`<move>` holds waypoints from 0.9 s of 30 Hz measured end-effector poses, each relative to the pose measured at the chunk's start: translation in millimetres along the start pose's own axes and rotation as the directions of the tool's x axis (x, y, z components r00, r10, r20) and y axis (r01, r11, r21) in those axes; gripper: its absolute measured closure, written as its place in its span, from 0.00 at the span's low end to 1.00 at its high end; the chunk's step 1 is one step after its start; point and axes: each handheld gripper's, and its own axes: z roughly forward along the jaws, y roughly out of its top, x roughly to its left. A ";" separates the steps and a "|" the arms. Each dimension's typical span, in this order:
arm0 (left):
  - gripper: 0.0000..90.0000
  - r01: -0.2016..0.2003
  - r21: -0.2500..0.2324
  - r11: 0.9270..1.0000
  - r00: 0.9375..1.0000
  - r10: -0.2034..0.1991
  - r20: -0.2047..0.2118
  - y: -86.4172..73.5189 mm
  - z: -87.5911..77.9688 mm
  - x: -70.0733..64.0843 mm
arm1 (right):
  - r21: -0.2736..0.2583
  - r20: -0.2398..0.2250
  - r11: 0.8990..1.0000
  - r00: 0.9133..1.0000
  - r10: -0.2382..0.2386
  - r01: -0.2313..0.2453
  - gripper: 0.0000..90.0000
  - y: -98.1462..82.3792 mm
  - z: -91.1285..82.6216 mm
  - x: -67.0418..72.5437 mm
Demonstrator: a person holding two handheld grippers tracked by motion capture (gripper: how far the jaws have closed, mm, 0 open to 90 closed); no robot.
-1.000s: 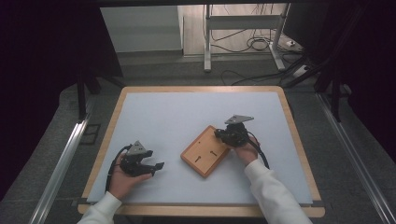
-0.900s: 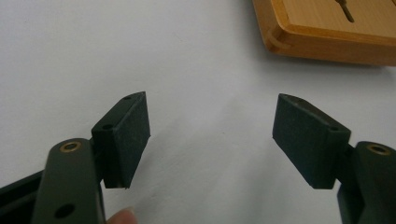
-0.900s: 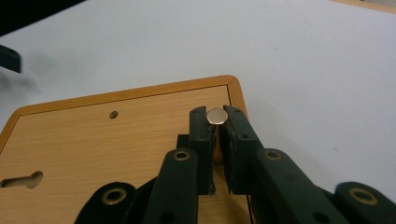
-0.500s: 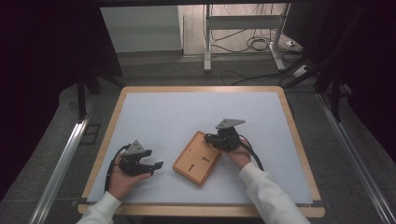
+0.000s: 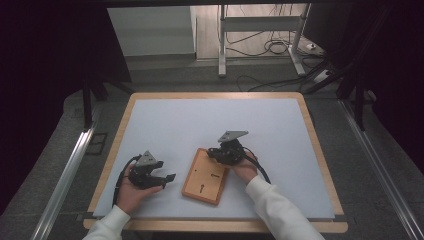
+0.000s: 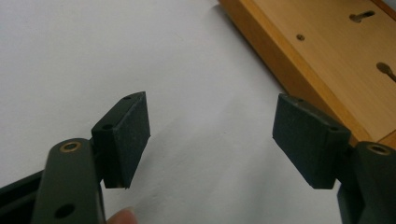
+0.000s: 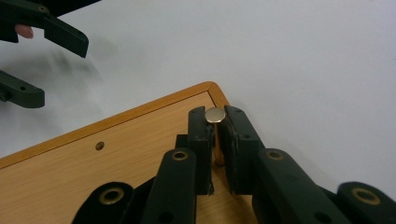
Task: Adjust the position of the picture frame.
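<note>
Board first: from the high view a flat wooden board [image 5: 206, 176] lies on the white desk [image 5: 200, 130], toward the near edge and about midway across it. The right gripper [image 5: 226, 152] sits at the board's far right corner, with the person's hand behind it. The left gripper [image 5: 159, 178] rests just left of the board, apart from it, held in the other hand.

Left gripper view: jaws stand wide apart with nothing but white desk between them. The board's edge [image 6: 289, 74] runs past on the upper right, keyhole slots and small holes visible in its face.

Right gripper view: jaws are pinched nearly together on a small round-headed metal peg [image 7: 215, 115] standing up from the board [image 7: 116, 154] close to its rounded corner. Looks like a proper grip on the peg. The left gripper [image 7: 32, 60] shows beyond the board, open.
</note>
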 end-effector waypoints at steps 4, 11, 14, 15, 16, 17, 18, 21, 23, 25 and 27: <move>0.30 0.005 -0.007 1.000 1.000 -0.005 -0.002 -0.4 -1.9 1.1 | 0.015 -0.006 1.000 1.000 0.020 -0.019 0.91 -0.8 8.3 -0.7; 0.30 0.004 -0.009 1.000 1.000 -0.004 0.002 -0.8 -3.1 1.1 | -0.017 0.038 0.999 0.998 0.048 -0.047 0.53 6.4 -12.9 -1.3; 0.30 0.001 -0.008 1.000 1.000 -0.001 0.007 -0.7 -3.1 0.8 | -0.035 0.071 0.997 0.995 0.067 -0.065 0.43 4.6 -31.0 -2.5; 0.31 -0.001 -0.007 1.000 1.000 0.001 0.009 -0.7 -3.2 0.7 | -0.037 0.085 0.997 0.994 0.073 -0.070 0.41 2.2 -37.9 -3.2; 0.32 -0.003 -0.008 1.000 1.000 0.003 0.012 -0.6 -3.2 0.5 | -0.036 0.099 0.997 0.992 0.072 -0.068 0.39 -1.2 -44.7 -3.8; 0.32 -0.004 -0.007 1.000 1.000 0.004 0.013 -0.4 -3.4 0.2 | -0.037 0.115 0.997 0.991 0.069 -0.065 0.37 -5.3 -50.7 -4.6; 0.33 -0.007 -0.005 1.000 1.000 0.008 0.013 -0.1 -3.7 0.0 | -0.028 0.128 0.997 0.989 0.072 -0.069 0.36 -10.1 -56.8 -5.2; 0.34 -0.009 -0.003 1.000 1.000 0.009 0.014 0.0 -3.7 -0.7 | -0.022 0.160 0.996 0.983 0.090 -0.087 0.35 -25.9 -75.7 -9.6; 0.35 -0.009 -0.003 1.000 1.000 0.009 0.015 -0.1 -3.6 -0.9 | -0.027 0.169 0.994 0.979 0.110 -0.107 0.35 -33.9 -85.4 -12.0; 0.36 -0.009 -0.002 1.000 1.000 0.009 0.021 -0.1 -3.7 -0.6 | -0.035 0.179 0.992 0.976 0.128 -0.124 0.35 -43.4 -95.4 -12.8; 0.42 -0.014 0.000 1.000 0.999 0.014 0.033 -0.1 -3.9 -0.9 | -0.032 0.193 0.992 0.973 0.126 -0.122 0.34 -53.6 -104.4 -11.4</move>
